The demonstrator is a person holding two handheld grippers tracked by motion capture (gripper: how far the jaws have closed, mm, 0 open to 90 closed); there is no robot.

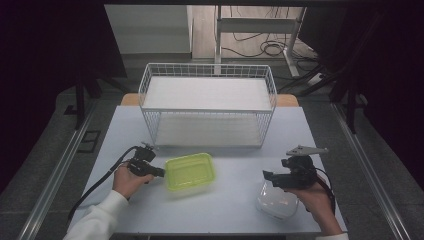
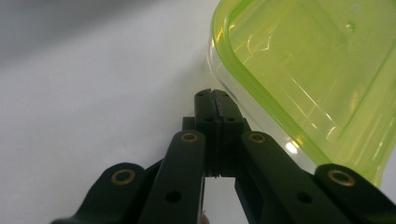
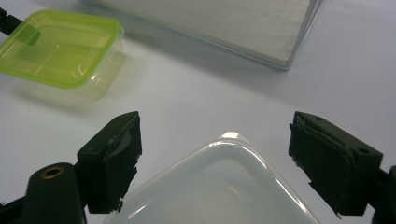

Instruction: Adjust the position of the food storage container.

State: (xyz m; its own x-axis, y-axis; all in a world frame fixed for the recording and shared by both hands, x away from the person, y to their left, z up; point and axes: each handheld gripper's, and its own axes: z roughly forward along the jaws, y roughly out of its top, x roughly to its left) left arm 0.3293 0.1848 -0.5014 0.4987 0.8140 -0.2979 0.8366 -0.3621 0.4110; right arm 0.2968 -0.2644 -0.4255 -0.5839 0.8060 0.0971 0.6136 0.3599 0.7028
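Tongs, left (image 1: 161, 172): jaws pressed together with nothing between them, tips pointing across the table toward the green-lidded container (image 1: 190, 171). In the left gripper view the shut tips (image 2: 215, 100) sit just beside that container's near edge (image 2: 299, 70), at or very close to the clear wall under the lid rim; contact cannot be confirmed. The container lies directly ahead and slightly to one side of these tongs, resting flat on the table (image 1: 225, 210), lid on, its longer side running roughly along the line of the tongs. Judgement: the closed tips are placed to nudge or slide the container rather than grip it.

Tongs, right (image 1: 267, 175): jaws spread wide, seen in the right gripper view as two black pads (image 3: 114, 156) standing well apart. The clear container (image 1: 277, 200) lies below and between them, one rounded corner (image 3: 224, 177) pointing forward from the tongs; neither pad touches it.

Nearer hand: the left is just beside the green-lidded container; the right is well apart from it and hovers over the clear one.

Wire basket (image 1: 207, 105): white, beyond both sets of tongs, at the far side of the table.
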